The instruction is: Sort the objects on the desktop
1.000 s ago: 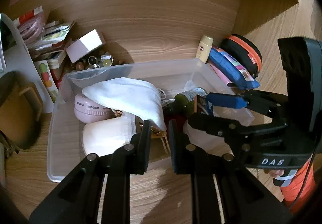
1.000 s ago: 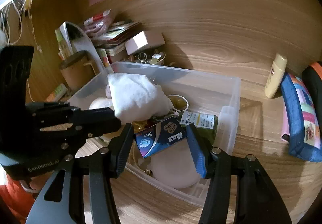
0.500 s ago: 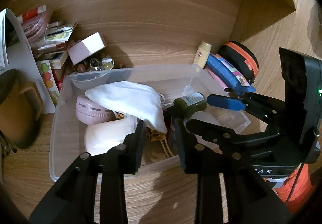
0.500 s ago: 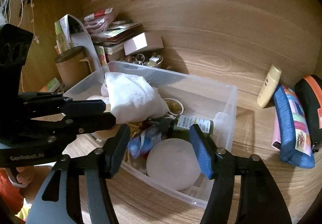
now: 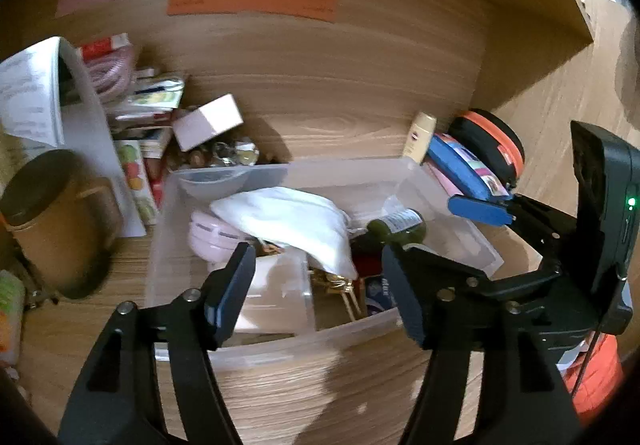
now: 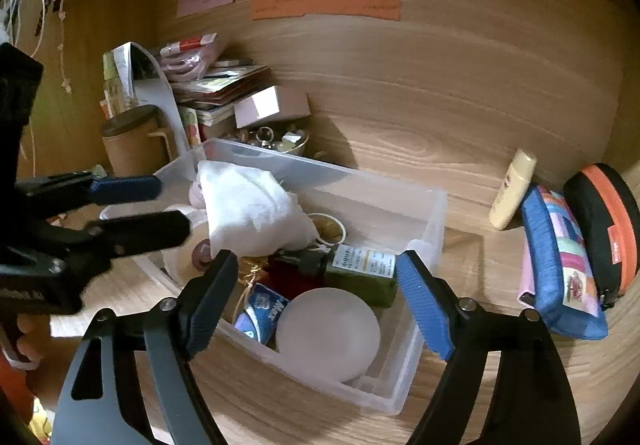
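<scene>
A clear plastic bin sits on the wooden desk. It holds a white cloth, a green bottle, a blue "Max" packet, a frosted round lid and a pink round case. My left gripper hovers over the bin's near wall, jaws opening, nothing between them. My right gripper hangs above the packet and lid, jaws also opening and empty. Each view shows the other gripper's blue-padded finger.
A brown mug, stacked booklets, a pink box and a trinket bowl crowd the back left. To the bin's right lie a cream tube, a blue pencil case and a black-orange case. Paper notes hang on the back wall.
The right gripper let go of the blue packet, which dropped into the bin beside the round lid. Both pairs of jaws have spread wide. The left gripper drew back slightly.
</scene>
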Tool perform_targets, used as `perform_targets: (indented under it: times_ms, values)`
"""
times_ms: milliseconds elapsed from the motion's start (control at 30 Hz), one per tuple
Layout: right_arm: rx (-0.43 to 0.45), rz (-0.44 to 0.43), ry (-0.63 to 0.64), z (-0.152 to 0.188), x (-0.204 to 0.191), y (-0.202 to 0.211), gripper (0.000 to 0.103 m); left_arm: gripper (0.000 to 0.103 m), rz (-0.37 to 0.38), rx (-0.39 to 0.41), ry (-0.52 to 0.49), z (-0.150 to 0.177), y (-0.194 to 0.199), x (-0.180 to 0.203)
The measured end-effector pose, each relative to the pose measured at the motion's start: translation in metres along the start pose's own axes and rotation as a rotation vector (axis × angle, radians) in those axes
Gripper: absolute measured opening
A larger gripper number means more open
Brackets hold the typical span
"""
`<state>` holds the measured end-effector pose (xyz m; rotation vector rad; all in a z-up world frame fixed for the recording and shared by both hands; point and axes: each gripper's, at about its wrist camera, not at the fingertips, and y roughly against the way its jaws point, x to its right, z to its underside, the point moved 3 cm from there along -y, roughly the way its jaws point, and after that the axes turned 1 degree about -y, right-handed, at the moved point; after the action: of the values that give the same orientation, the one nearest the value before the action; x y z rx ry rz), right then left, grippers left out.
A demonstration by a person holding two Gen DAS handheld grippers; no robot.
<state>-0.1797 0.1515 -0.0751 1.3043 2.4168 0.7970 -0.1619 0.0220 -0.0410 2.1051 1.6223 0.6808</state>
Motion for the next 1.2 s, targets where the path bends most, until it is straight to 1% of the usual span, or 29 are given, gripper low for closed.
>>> perform_targets:
  times_ms: [33, 67, 100, 133, 167, 267, 300, 333, 400, 533, 700, 867, 967, 1200]
  values:
    - [-0.001, 0.006, 0.003, 0.0, 0.0, 0.0, 0.081, 0.076, -0.024, 0.009, 0.002, 0.0, 0.004, -0.003]
    - [-0.002, 0.017, 0.006, -0.001, 0.0, 0.001, 0.081, 0.078, -0.044, 0.017, 0.001, -0.001, 0.007, -0.005]
    - [-0.002, 0.026, 0.01, -0.001, -0.001, 0.001, 0.082, 0.083, -0.072, 0.028, -0.002, -0.001, 0.011, -0.006]
    - [-0.002, 0.035, 0.015, -0.002, -0.002, 0.002, 0.083, 0.09, -0.085, 0.034, -0.003, -0.001, 0.014, -0.009]
    - [-0.001, 0.046, 0.021, -0.003, -0.003, 0.005, 0.084, 0.093, -0.11, 0.043, -0.001, -0.001, 0.018, -0.011]
    - [0.014, 0.073, 0.034, -0.007, -0.007, 0.016, 0.091, 0.095, -0.172, 0.069, -0.007, -0.002, 0.033, -0.015]
    - [0.022, 0.084, 0.038, -0.008, -0.01, 0.021, 0.095, 0.097, -0.189, 0.077, -0.01, -0.002, 0.039, -0.015]
    - [0.032, 0.098, 0.04, -0.009, -0.012, 0.027, 0.099, 0.099, -0.196, 0.084, -0.011, -0.002, 0.043, -0.015]
    - [0.052, 0.116, 0.041, -0.011, -0.017, 0.038, 0.101, 0.101, -0.205, 0.101, -0.003, -0.002, 0.053, -0.015]
    - [0.082, 0.145, 0.049, -0.012, -0.028, 0.06, 0.101, 0.101, -0.204, 0.104, 0.013, 0.0, 0.071, -0.014]
    - [0.133, 0.164, 0.038, -0.01, -0.04, 0.094, 0.103, 0.102, -0.258, 0.126, 0.006, 0.007, 0.091, -0.011]
    - [0.175, 0.186, 0.017, -0.003, -0.052, 0.122, 0.103, 0.102, -0.264, 0.139, 0.021, 0.018, 0.113, -0.007]
    - [0.2, 0.193, -0.006, 0.003, -0.058, 0.137, 0.103, 0.102, -0.253, 0.153, 0.03, 0.024, 0.124, -0.004]
    - [0.217, 0.189, -0.066, 0.019, -0.064, 0.159, 0.103, 0.103, -0.295, 0.168, 0.025, 0.036, 0.142, 0.007]
